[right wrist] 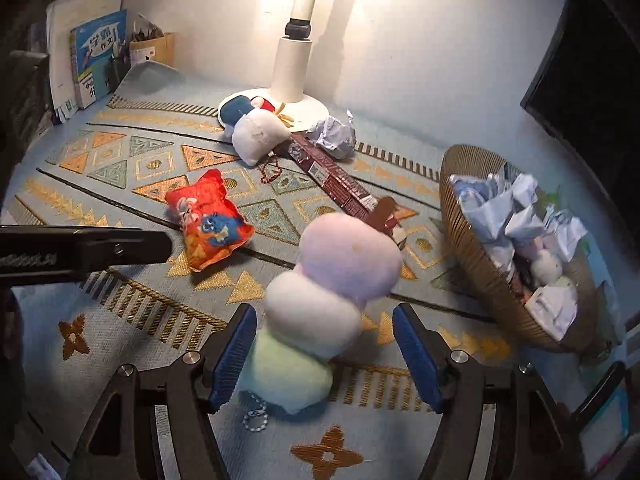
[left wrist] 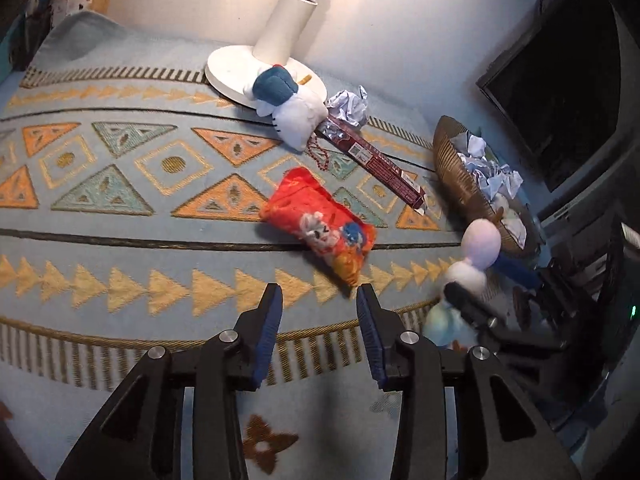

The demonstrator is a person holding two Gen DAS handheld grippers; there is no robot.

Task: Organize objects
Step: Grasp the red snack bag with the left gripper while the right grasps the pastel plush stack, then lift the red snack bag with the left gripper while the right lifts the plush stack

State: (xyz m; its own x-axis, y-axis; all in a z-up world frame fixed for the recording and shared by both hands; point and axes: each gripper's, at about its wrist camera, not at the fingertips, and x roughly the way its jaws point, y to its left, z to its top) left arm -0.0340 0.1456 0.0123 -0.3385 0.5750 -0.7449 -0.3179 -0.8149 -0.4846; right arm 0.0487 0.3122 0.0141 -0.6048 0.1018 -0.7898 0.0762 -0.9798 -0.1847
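Observation:
A pastel plush of three stacked balls, pink, white and green (right wrist: 320, 304), lies between the open fingers of my right gripper (right wrist: 324, 356); the pads are wide apart and I cannot tell if either touches it. It also shows in the left wrist view (left wrist: 476, 256). My left gripper (left wrist: 318, 332) is open and empty, hovering just short of a red plush snack bag (left wrist: 320, 228), also in the right wrist view (right wrist: 208, 220). A woven basket (right wrist: 476, 256) at the right holds crumpled paper and small plush items.
A white lamp base (right wrist: 308, 110) stands at the back with a white and blue plush (right wrist: 256, 136) leaning on it. A long maroon box (right wrist: 336, 184), a crumpled paper ball (right wrist: 334, 136) and a red bead chain (right wrist: 270, 172) lie nearby. Books (right wrist: 96, 56) stand at the back left.

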